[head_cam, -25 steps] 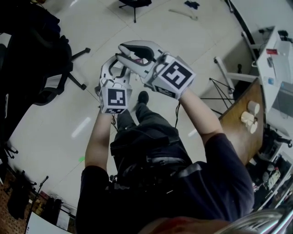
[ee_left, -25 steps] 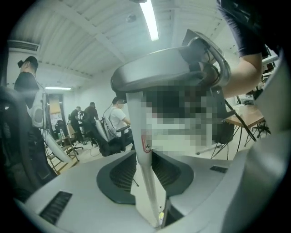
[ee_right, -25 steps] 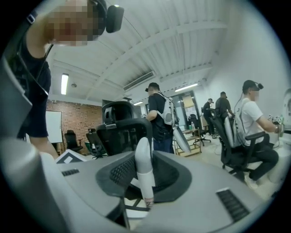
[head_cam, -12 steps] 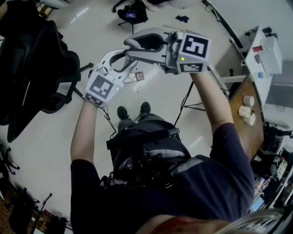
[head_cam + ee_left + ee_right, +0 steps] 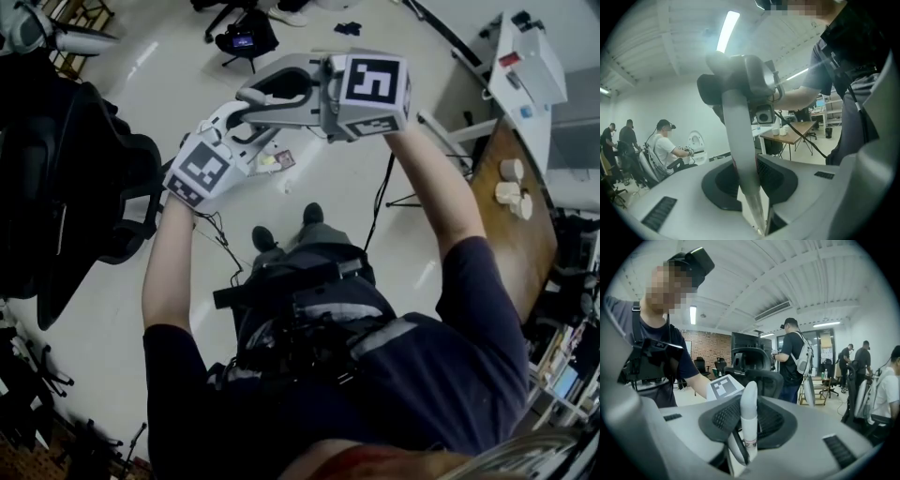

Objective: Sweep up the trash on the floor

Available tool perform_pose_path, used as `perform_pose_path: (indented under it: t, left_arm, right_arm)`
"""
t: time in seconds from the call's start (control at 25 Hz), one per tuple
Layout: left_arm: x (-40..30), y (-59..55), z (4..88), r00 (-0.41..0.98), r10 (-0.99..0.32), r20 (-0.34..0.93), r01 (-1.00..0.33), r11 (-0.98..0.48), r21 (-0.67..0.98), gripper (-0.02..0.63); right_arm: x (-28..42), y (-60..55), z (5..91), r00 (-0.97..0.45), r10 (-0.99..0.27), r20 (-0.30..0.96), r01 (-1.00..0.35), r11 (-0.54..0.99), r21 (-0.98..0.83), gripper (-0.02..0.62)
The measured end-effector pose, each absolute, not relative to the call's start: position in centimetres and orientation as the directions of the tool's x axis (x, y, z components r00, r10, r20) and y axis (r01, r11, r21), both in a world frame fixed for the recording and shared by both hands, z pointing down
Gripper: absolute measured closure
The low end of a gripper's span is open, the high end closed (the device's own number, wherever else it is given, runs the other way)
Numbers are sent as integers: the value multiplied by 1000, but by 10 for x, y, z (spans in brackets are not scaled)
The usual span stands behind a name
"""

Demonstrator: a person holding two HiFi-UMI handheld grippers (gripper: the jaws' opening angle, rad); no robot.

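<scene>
Both grippers are raised in front of the person. My left gripper (image 5: 246, 131) is shut on a long pale handle (image 5: 740, 140); its jaws have just been closing with that handle between them. The handle runs up toward my right gripper (image 5: 740, 82). My right gripper (image 5: 258, 94) is shut on a white handle with a rounded end (image 5: 749, 404); the left gripper's marker cube (image 5: 723, 387) shows just behind it. Small scraps of trash (image 5: 277, 161) lie on the pale floor below the grippers, ahead of the person's shoes.
A black office chair (image 5: 84, 187) stands at the left. A wooden table (image 5: 511, 234) with cups (image 5: 511, 192) is at the right, with a tripod's legs and cables beside it. A dark stand (image 5: 246, 37) is at the top. Other people (image 5: 794, 357) stand and sit around the room.
Both grippers have risen and tilted up from in front of the torso. The left one has swung out to the left, and the trash on the floor has come into view below them.
</scene>
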State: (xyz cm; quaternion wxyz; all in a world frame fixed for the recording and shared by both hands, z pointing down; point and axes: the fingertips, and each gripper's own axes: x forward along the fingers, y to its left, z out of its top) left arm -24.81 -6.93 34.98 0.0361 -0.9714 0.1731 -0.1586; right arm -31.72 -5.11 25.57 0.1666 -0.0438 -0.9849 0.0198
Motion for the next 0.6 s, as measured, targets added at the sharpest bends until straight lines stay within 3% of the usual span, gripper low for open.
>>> perform_pose_path:
  t: [0.16, 0.32, 0.6]
  left_arm:
    - [-230, -85, 358, 866, -358, 351, -326, -934, -147, 529]
    - [-222, -116, 369, 824, -440, 358, -426, -897, -122, 528]
    - [-219, -164, 395, 742, -558, 371, -587, -808, -40, 529]
  right_arm:
    - [-295, -66, 260, -943, 84, 321, 75, 996, -39, 479]
    - [-282, -95, 273, -949, 107, 297, 99, 994, -45, 479]
    - [-272, -135, 301, -922, 265, 281, 259, 964, -61, 479]
